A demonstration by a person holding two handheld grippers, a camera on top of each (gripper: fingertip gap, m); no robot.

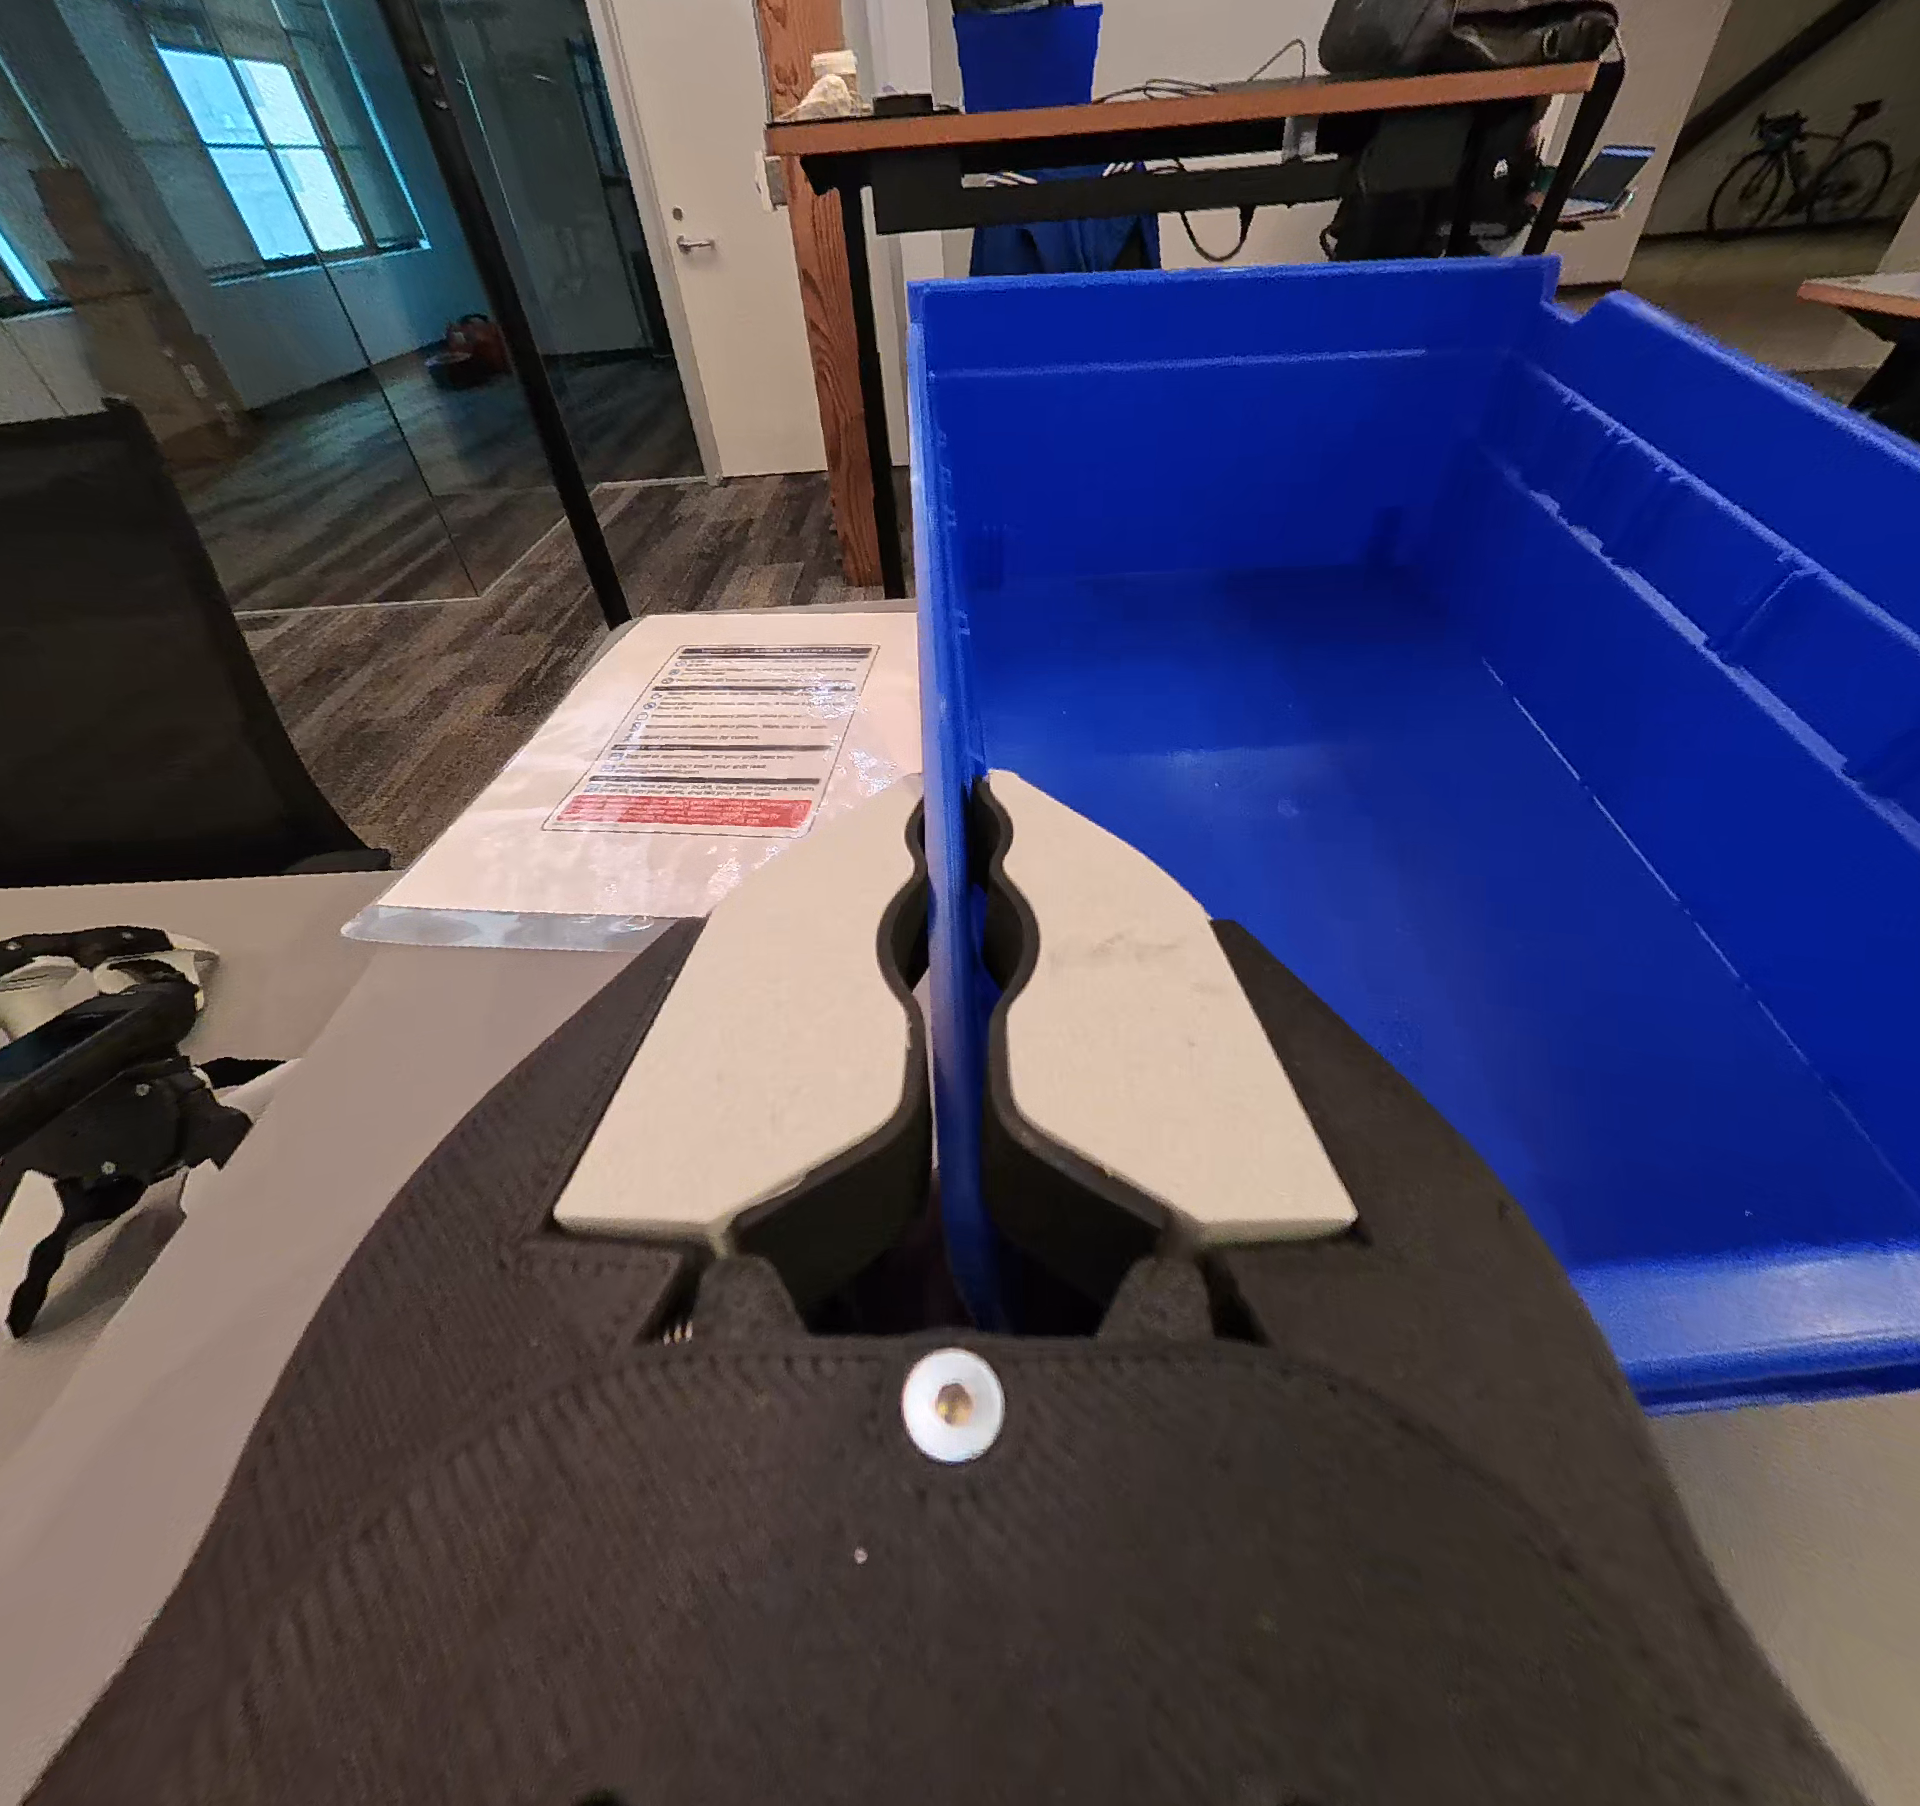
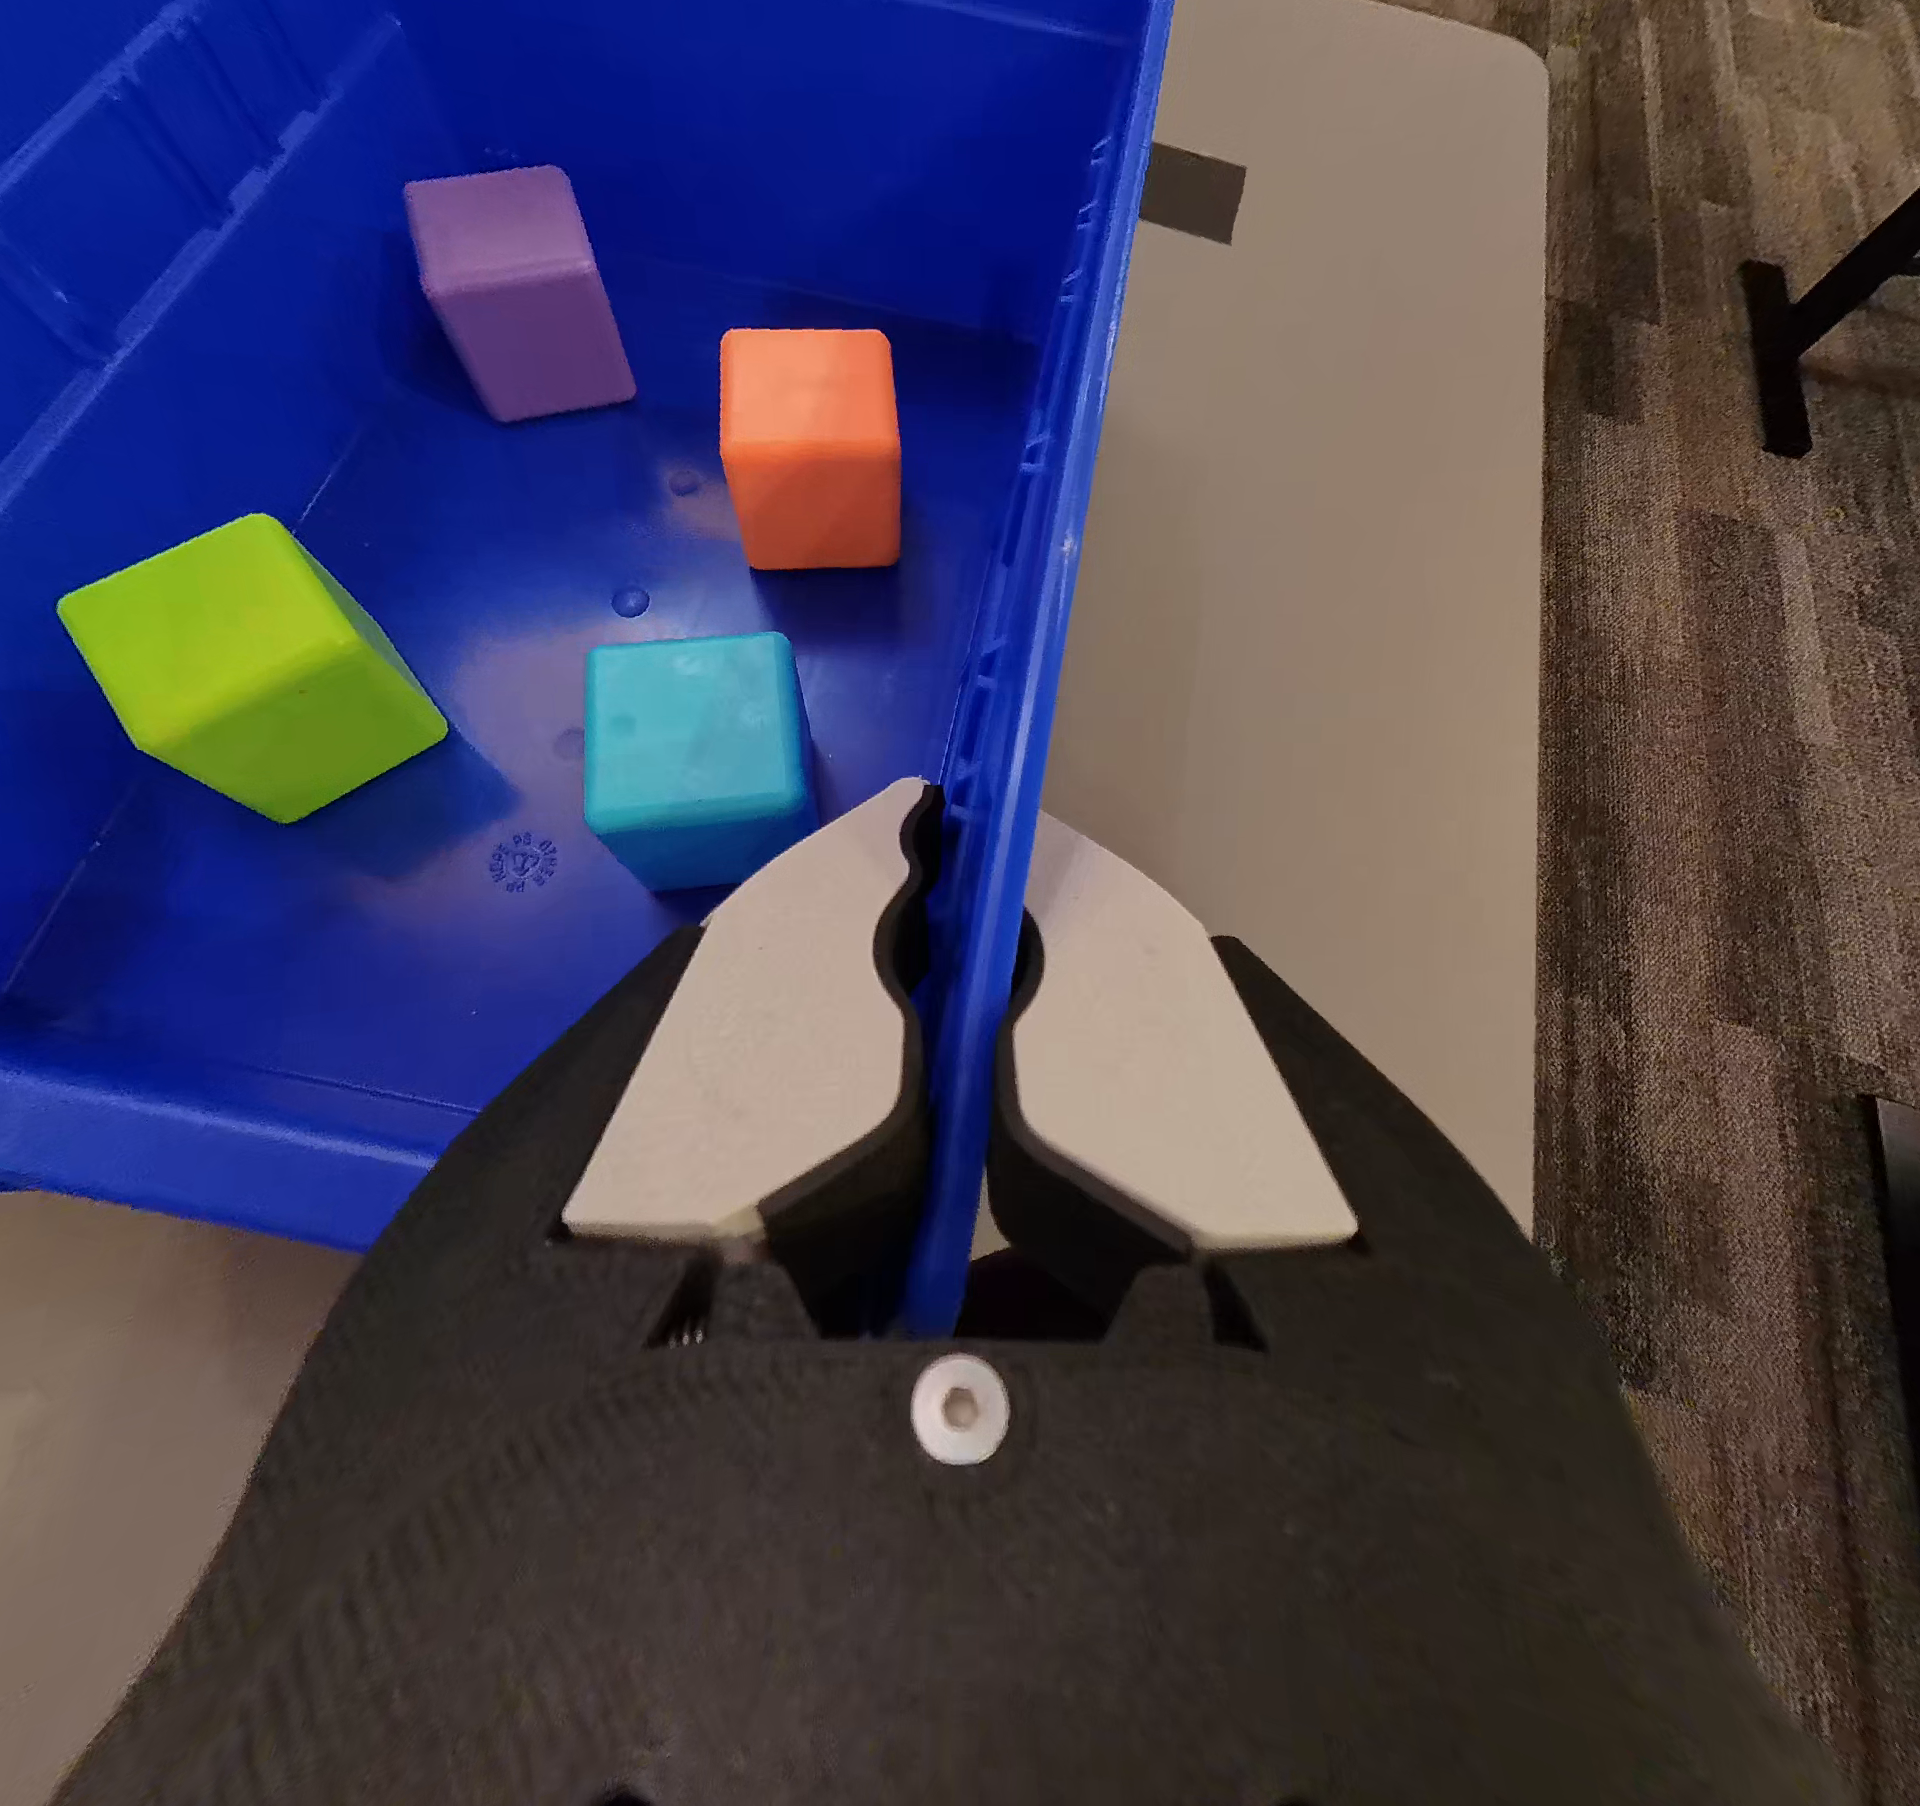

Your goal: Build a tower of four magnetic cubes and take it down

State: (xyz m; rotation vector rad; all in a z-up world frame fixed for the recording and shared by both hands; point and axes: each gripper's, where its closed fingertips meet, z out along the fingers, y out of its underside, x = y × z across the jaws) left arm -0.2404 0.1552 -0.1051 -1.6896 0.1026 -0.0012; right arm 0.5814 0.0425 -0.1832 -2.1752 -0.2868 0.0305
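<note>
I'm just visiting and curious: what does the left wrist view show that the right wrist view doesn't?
Only the left view: a laminated sheet, a desk and a bag behind.
Only the right view: four cubes in the bin, purple, orange, green, teal.
Both: the blue bin, each claw clamped on a wall.

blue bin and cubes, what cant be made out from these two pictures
- Left wrist view: the four cubes do not show; the visible part of the blue plastic bin looks bare, and the black tongs body covers its near corner.
- Right wrist view: the teal plastic cube has its lower corner hidden behind the right tongs.
- Both views: each tongs' pads are hidden against the bin wall, so grip firmness is unclear, as with the left tongs.
- Magnets: none visible.
</note>
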